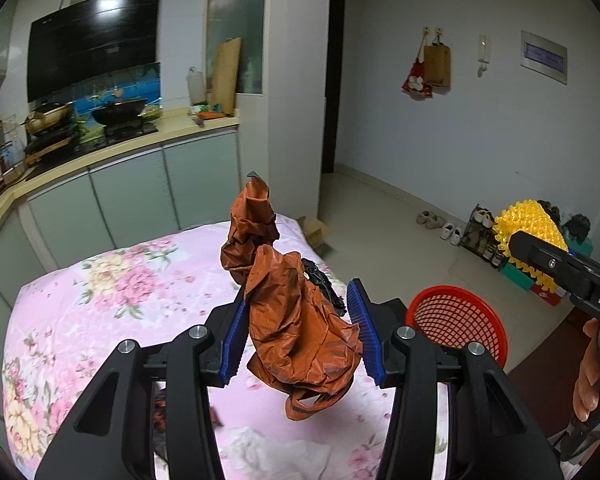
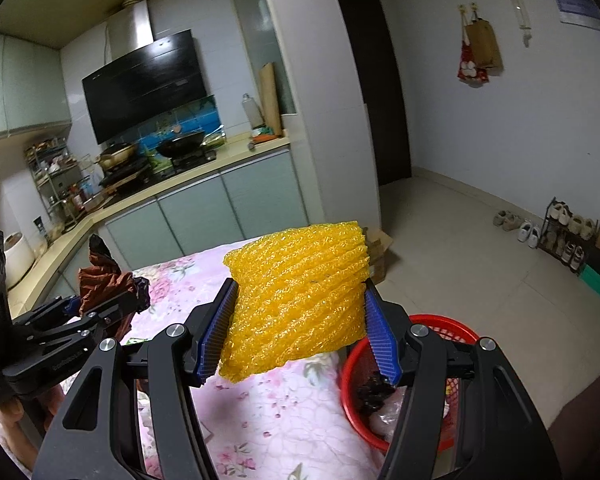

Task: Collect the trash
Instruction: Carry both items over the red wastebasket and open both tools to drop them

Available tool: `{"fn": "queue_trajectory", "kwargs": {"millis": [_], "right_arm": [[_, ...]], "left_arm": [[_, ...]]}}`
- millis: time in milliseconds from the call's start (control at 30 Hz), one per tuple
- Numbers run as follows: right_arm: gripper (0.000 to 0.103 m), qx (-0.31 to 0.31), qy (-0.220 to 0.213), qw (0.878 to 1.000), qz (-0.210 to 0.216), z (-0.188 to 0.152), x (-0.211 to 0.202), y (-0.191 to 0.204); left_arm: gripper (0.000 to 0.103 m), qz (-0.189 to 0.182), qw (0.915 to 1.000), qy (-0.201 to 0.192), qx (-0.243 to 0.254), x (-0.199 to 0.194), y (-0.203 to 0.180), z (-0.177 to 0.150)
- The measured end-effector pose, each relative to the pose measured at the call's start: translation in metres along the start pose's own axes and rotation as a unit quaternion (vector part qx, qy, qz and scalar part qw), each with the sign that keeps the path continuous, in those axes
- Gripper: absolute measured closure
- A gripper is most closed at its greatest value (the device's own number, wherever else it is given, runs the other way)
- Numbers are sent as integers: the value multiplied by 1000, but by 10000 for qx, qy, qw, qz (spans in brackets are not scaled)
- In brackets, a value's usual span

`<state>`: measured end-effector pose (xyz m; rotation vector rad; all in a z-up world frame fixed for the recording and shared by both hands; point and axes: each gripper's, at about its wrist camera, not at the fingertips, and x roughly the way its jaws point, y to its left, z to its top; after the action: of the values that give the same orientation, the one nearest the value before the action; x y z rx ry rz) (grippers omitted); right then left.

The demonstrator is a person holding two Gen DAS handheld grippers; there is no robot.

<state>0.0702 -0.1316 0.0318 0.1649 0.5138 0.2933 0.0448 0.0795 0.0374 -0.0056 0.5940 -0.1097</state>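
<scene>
Two pieces of trash are held clear of the table at once, one in each gripper. A crumpled rust-orange plastic bag [image 1: 296, 320] is pinched between the blue pads of the left gripper [image 1: 300, 332], its loose upper end standing above the jaws and its handles drooping below them. A wad of yellow foam netting [image 2: 300, 300] is squeezed between the pads of the right gripper [image 2: 300, 332], bulging above and below the jaws. Both items are carried over the pink floral tablecloth [image 1: 100, 300], short of the red mesh basket [image 1: 460, 320] that sits at the table's right-hand edge.

Part of the collecting appears to be done already: in the right wrist view, a dark scrap [image 2: 374, 394] and some pale wrapping are seen lying inside the basket. What remains, as far as can be judged, is for the bag and the netting to be brought over the rim and let go. More work seems left after that: a crumpled white piece [image 1: 268, 456] is seen on the cloth beneath the left gripper, and a dark item [image 1: 324, 284] lies behind the bag, though whether it rests on the cloth cannot be told.
</scene>
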Motion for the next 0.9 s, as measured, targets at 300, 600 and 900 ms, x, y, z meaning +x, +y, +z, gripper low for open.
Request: {"fn": "queue_trajectory", "kwargs": {"millis": [300,600,900], "right_arm": [[44,289,-41,9991,-320,-1,-3,-30],[44,539,6,9970,-561,-8,-2,-54],[44,774,61,9940,-772,-12,0,-77]], "left_arm": [[57,-272,9994,136,166,27,-29,5],[57,-469,9977,339,346,55,-56,5],[57,-667,9951,495,527,76,-80,7]]}}
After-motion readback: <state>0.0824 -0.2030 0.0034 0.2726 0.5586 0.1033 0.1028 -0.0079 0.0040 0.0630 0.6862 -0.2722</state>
